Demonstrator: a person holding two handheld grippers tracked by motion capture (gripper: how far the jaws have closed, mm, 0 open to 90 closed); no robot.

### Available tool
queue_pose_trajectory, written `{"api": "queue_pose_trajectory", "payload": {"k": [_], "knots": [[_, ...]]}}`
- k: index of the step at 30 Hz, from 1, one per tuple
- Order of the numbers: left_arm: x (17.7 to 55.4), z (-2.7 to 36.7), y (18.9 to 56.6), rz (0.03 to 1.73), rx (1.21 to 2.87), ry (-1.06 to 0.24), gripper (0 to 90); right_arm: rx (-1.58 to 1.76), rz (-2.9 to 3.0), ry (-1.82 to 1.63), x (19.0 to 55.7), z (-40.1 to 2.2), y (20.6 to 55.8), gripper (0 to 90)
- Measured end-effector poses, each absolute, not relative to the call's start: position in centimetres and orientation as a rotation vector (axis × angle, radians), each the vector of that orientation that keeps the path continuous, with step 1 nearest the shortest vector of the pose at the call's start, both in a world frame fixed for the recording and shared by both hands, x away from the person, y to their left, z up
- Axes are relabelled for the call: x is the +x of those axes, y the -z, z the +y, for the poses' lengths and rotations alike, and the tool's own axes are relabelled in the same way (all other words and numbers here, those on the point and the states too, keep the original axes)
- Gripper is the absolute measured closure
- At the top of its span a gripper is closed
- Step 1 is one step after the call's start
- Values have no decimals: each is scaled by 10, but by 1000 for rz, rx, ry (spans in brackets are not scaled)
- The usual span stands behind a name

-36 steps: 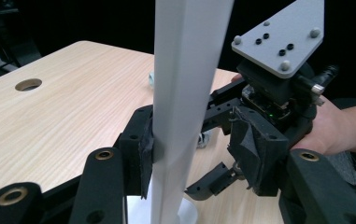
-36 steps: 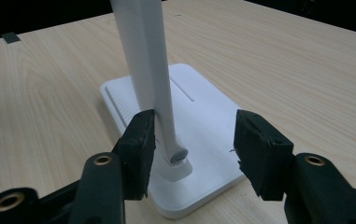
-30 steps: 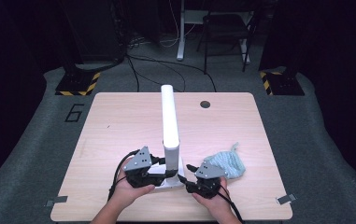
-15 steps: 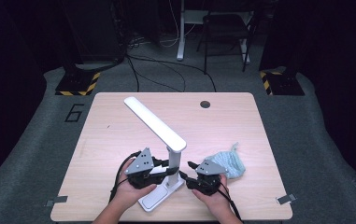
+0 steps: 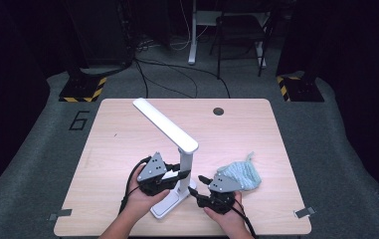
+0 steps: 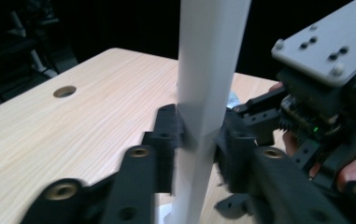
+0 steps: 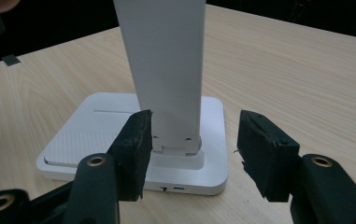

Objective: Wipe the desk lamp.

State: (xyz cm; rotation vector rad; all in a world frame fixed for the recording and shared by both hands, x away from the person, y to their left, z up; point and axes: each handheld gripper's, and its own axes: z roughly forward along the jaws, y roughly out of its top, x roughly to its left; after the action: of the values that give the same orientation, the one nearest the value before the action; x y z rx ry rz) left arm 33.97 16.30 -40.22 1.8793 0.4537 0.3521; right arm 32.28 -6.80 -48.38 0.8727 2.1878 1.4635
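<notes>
A white desk lamp stands near the table's front edge, its flat base [image 5: 163, 205] under an upright post [image 5: 186, 167] and its long head [image 5: 163, 124] slanting up to the far left. My left gripper [image 5: 179, 175] is shut on the post [image 6: 208, 70], with both pads [image 6: 166, 135] pressed against its sides. My right gripper [image 5: 197, 184] reaches in from the right, low by the base [image 7: 96, 135]. Its jaws have just been opening and stand open astride the post [image 7: 166, 60]; the right pad [image 7: 259, 154] is well clear of it.
A crumpled light blue cloth [image 5: 240, 174] lies just right of my right hand. The wooden table [image 5: 117, 139] has a round cable hole [image 5: 218, 111] at its far edge. Grey tape tabs [image 5: 302, 212] mark the front corners. Chair legs and cables stand on the floor beyond.
The lamp head has swung from pointing straight away to slanting toward the far left. The base has turned with it. Both hands stay by the post.
</notes>
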Motion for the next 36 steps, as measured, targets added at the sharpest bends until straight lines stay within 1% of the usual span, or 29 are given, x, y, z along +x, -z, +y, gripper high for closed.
{"api": "queue_pose_trajectory", "payload": {"k": [3,8,15,16,18,23,29,30,36], "knots": [[337,172,400,465,1859,-338,556,876,2186,-1450,323,-64,486,433],[331,184,402,501,1852,-350,515,867,2185,-1473,327,-53,487,410],[327,200,407,547,1868,-383,506,847,2151,-1431,330,-39,488,396],[327,203,407,558,1864,-386,505,865,2150,-1434,333,-41,488,375],[327,209,408,577,1859,-394,504,865,2165,-1433,334,-42,488,370],[327,219,407,600,1843,-406,500,865,2148,-1417,332,-51,489,385],[326,228,405,623,1813,-431,499,941,2111,-1391,332,-70,489,402],[326,230,404,622,1816,-436,498,992,2094,-1410,334,-74,488,421],[325,232,407,647,1807,-435,497,1052,2082,-1492,336,-68,488,438]]}}
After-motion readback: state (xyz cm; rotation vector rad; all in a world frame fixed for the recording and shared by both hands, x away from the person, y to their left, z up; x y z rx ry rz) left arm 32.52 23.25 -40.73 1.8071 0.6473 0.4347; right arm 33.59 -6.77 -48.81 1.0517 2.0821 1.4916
